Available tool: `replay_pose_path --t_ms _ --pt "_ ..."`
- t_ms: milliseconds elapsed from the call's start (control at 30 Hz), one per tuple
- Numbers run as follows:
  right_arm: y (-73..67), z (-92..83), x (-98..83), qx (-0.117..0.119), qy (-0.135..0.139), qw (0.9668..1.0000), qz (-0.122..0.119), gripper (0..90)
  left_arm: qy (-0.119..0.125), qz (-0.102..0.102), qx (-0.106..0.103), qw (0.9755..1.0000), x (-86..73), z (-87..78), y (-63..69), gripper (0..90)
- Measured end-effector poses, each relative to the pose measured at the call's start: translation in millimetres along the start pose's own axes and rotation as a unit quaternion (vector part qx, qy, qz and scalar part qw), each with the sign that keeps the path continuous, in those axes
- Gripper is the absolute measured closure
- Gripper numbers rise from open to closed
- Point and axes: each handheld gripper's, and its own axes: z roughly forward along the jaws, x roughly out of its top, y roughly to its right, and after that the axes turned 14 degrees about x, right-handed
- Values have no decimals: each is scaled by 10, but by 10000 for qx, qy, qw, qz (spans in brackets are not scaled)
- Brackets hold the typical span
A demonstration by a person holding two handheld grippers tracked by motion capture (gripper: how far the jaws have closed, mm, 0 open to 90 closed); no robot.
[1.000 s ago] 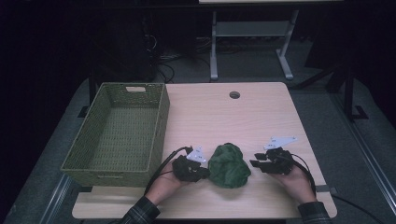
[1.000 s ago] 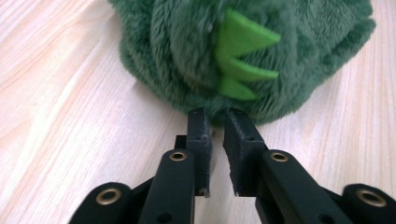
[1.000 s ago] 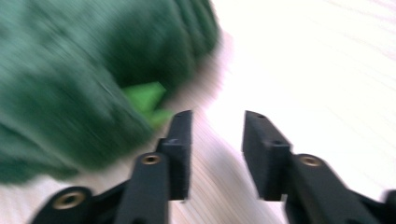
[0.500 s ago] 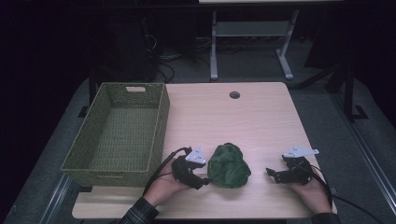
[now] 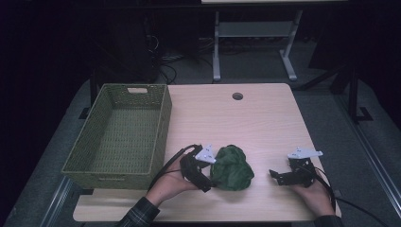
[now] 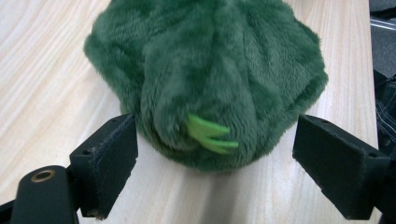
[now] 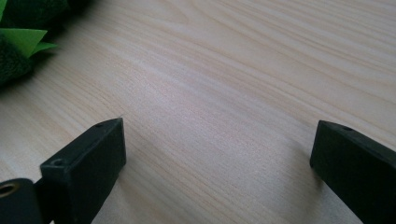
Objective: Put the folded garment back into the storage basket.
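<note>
Room is dark from the high view; light falls from above onto the table (image 5: 265, 123), everything past its edges sinks to near black. Image is soft and a bit grainy, low contrast. Soft shadows sit close under the green plush toy (image 5: 231, 168) and inside the basket (image 5: 118, 137). No glare on the wood. Left gripper view is brighter, evenly lit, fur slightly motion-blurred, a soft shadow under the toy. Right gripper view is bright, wood grain sharp mid-frame, near jaws and the toy's corner out of focus.

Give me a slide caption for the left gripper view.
Open left gripper facing a green plush toy on the wooden table.
</note>
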Motion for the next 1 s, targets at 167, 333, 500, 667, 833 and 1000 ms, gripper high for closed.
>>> replay_pose_path --t_ms 167,333,500,667,833,1000 --pt "-1 1 1 -6 4 10000 8 32 51 181 45 9998 114 29 6 135" --pt "-1 1 0 -9 4 10000 10 33 122 195 -87 9997 178 124 20 129" --pt "-1 0 1 -8 5 10000 12 33 63 346 -159 9993 174 228 9 129" --pt "-1 1 0 -8 5 10000 11 33 -38 499 -173 9986 140 342 -27 129" --pt "-2 -1 -1 -12 5 10000 6 36 -123 418 -228 9988 61 475 -17 128" --pt "-4 -4 -3 -11 12 10000 9 39 -156 452 -266 9985 9 532 -24 127"
